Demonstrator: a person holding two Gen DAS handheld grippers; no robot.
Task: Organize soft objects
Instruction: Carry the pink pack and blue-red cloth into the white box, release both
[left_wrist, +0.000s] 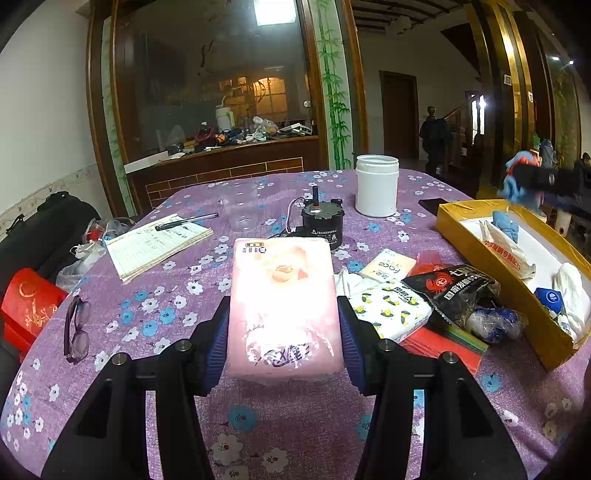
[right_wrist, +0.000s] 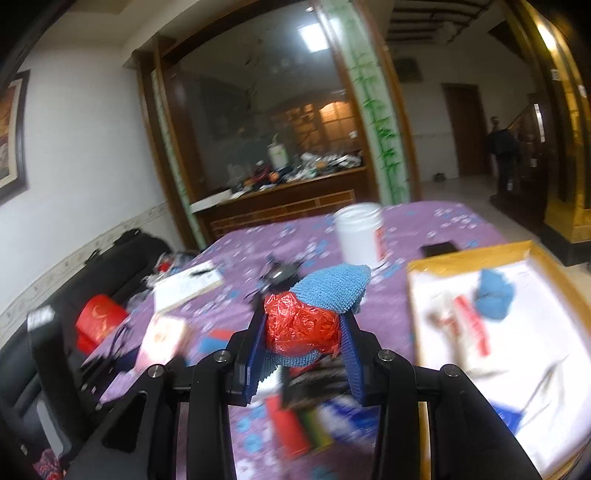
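My left gripper (left_wrist: 282, 328) is shut on a pink pack of tissues (left_wrist: 282, 306), held just above the purple flowered tablecloth (left_wrist: 295, 424). My right gripper (right_wrist: 301, 332) is shut on a bundle of blue knitted cloth (right_wrist: 334, 286) and crumpled red plastic (right_wrist: 299, 325), raised above the table; the left wrist view shows that bundle (left_wrist: 521, 177) over the yellow box (left_wrist: 480, 254). The box (right_wrist: 480, 254) holds a blue cloth (right_wrist: 493, 293), a white packet with red print (right_wrist: 465, 325) and white soft things. More tissue packs (left_wrist: 391, 306) and a black snack bag (left_wrist: 454, 291) lie beside the box.
A white jar (left_wrist: 376, 184), a small black motor (left_wrist: 321, 221), a clear cup (left_wrist: 242, 206), a notebook with a pen (left_wrist: 159, 247) and glasses (left_wrist: 75, 328) lie on the table. A phone (left_wrist: 432, 205) lies behind the box. A red bag (left_wrist: 29, 306) sits at left. A person (left_wrist: 434, 138) stands far back.
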